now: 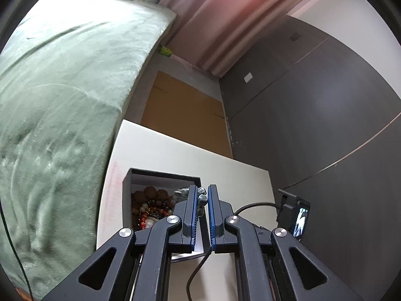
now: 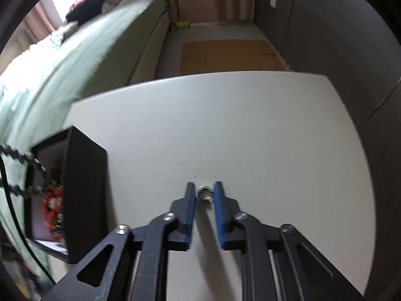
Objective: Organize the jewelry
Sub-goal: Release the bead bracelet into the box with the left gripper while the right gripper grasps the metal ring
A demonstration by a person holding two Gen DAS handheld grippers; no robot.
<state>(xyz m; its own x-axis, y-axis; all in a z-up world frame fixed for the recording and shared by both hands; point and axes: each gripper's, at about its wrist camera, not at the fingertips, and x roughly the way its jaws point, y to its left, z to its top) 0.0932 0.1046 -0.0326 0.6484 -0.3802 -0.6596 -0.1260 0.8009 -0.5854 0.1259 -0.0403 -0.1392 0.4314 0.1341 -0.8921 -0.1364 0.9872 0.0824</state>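
Here, the left hand-held gripper [image 1: 201, 202] hangs over the black jewelry box [image 1: 160, 178] on the white desk [image 1: 155, 145], its blue pads clamped on a dark bead necklace [image 1: 202, 198]. In the right wrist view the chain of beads [image 2: 22, 160] trails from the left edge into the box. Inside the box: brown and red beaded pieces [image 1: 150, 205], piled together. The right hand-held gripper [image 2: 205, 193] sits to the right of the box, well apart from it, fingers slightly apart w/ a small silver ring [image 2: 205, 193] between the tips on the desk; can't tell if the pads touch it. A green bed [image 1: 62, 87] runs along the box's far left side.
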